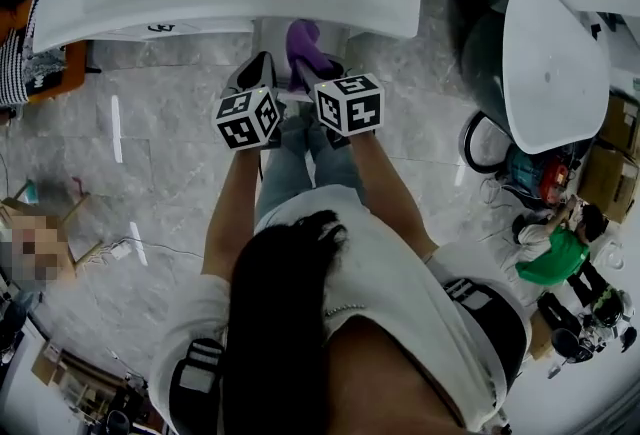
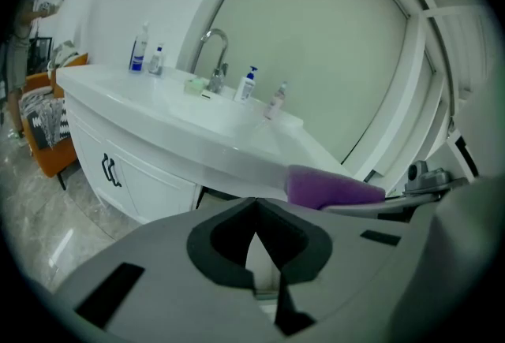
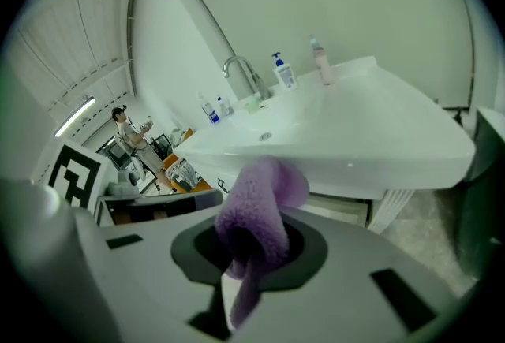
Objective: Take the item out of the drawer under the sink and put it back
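Dark hair (image 1: 280,323) of the person fills the head view's lower middle, with both arms reaching toward 12 o'clock. At the left, the left tool (image 2: 256,211) is clenched, its jaws meeting at the tips with nothing between them. It faces the white sink (image 2: 197,124), whose faucet (image 2: 215,57) rises at 11 o'clock among small bottles (image 2: 248,85), with a cabinet door (image 2: 118,172) below at 9 o'clock. Just beside it, at its 3 o'clock, the right tool (image 3: 251,233) grasps a purple cloth (image 3: 260,192), pinched between its jaws. A thick fold bulges past the tips toward 12 o'clock and a thin tail hangs at 6 o'clock. That cloth is held in the air just below the sink's front edge, above the grey floor (image 1: 150,143)
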